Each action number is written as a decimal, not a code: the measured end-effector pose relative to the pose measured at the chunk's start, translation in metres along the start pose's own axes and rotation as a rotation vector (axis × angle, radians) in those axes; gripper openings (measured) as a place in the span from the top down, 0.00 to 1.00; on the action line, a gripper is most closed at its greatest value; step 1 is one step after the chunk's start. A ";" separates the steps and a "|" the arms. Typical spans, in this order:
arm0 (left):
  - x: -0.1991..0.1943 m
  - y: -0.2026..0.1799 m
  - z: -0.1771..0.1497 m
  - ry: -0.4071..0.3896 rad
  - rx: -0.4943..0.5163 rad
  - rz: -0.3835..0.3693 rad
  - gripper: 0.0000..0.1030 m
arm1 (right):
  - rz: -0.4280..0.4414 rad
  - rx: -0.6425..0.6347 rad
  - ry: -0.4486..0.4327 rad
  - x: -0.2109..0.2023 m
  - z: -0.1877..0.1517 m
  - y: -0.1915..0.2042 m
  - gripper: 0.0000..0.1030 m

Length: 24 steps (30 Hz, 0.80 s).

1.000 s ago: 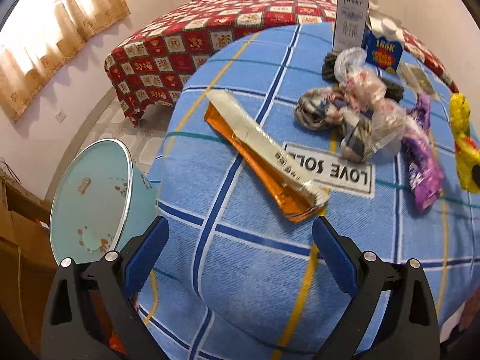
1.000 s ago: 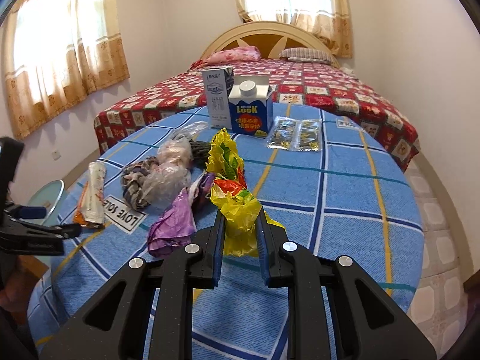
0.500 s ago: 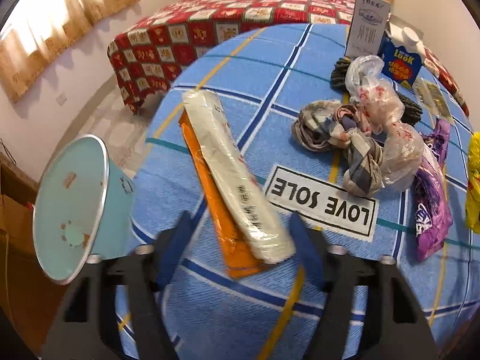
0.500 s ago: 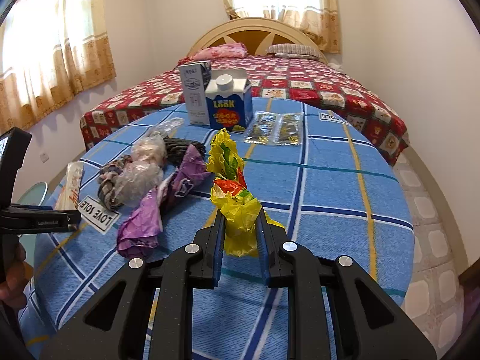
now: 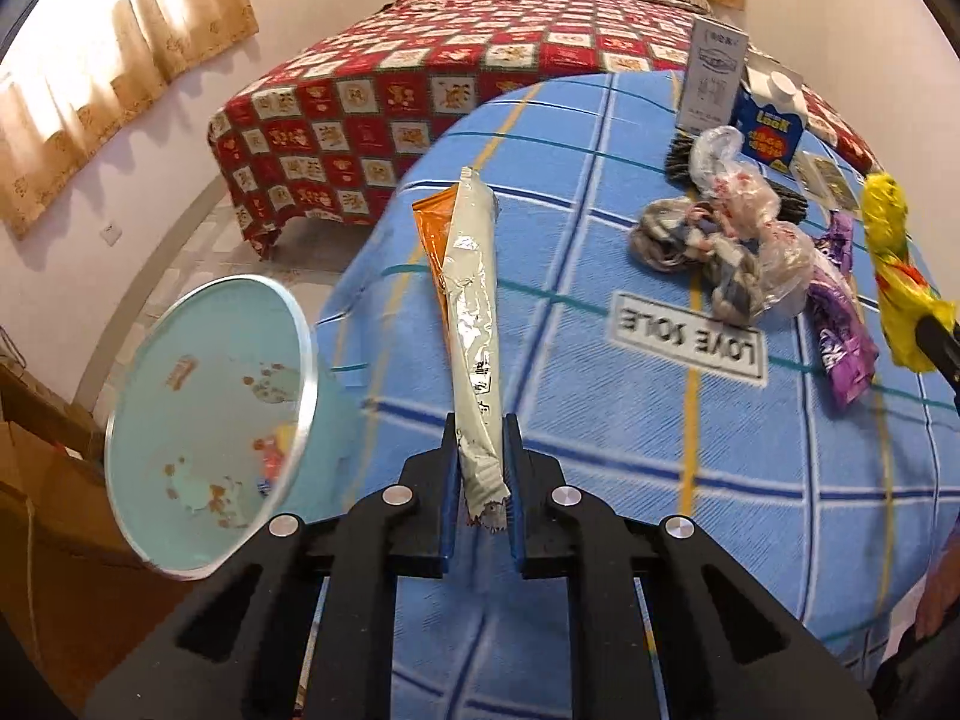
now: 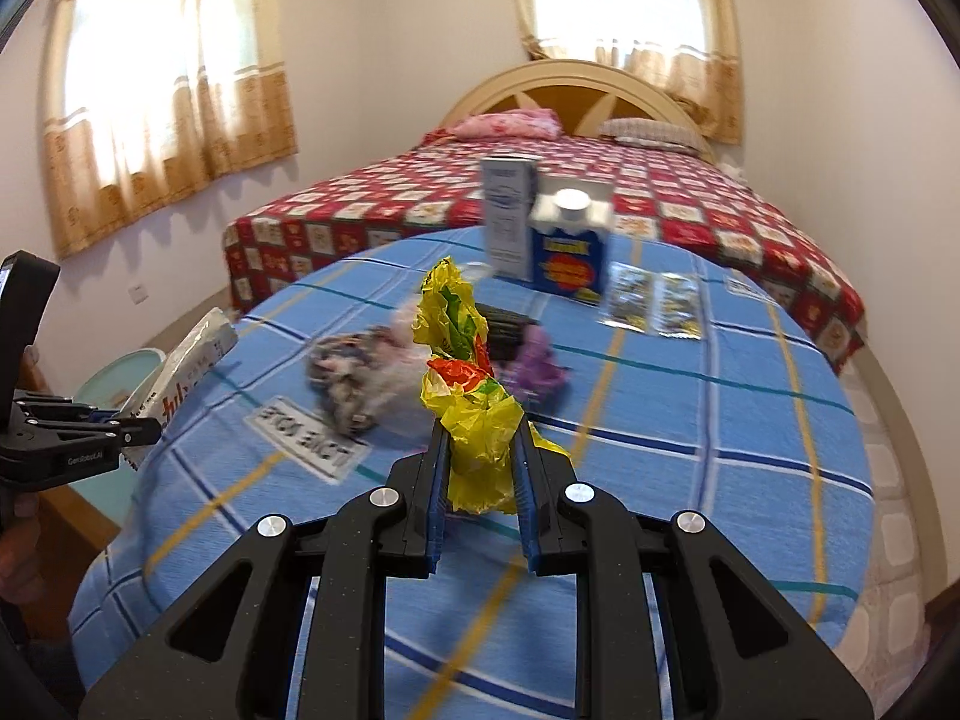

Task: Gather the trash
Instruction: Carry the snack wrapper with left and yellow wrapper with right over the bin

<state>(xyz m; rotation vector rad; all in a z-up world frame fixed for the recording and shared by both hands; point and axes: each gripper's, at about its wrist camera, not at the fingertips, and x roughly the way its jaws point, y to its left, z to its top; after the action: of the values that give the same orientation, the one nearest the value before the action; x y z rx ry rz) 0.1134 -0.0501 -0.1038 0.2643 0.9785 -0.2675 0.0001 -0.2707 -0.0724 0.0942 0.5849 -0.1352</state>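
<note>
My left gripper (image 5: 478, 468) has just clamped the silver wrapper (image 5: 474, 324), lifting it off the table; right gripper (image 6: 480, 474) still pinches the yellow bag (image 6: 474, 420). Bin (image 5: 210, 450) beside the table comes next; more litter beyond.

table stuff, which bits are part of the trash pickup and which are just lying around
Part of the job:
- silver wrapper, clamped in the left gripper
- yellow wrapper, clamped in the right gripper
- purple wrapper
- crumpled clear bag
- orange wrapper
- teal bin

Just lying about:
- blue carton
- grey box
- bed
</note>
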 end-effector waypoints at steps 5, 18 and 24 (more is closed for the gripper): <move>-0.009 0.029 -0.010 -0.024 -0.012 0.061 0.88 | 0.045 -0.064 0.003 0.010 0.006 0.036 0.80; -0.012 0.105 -0.031 -0.016 -0.083 0.162 0.88 | 0.147 -0.221 0.012 0.040 0.020 0.127 0.80; -0.014 0.134 -0.041 -0.008 -0.118 0.191 0.88 | 0.190 -0.274 0.024 0.053 0.025 0.162 0.80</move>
<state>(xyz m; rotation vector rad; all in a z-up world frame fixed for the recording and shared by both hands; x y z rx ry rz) 0.1202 0.0907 -0.1006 0.2461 0.9500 -0.0363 0.0823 -0.1196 -0.0733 -0.1144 0.6106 0.1314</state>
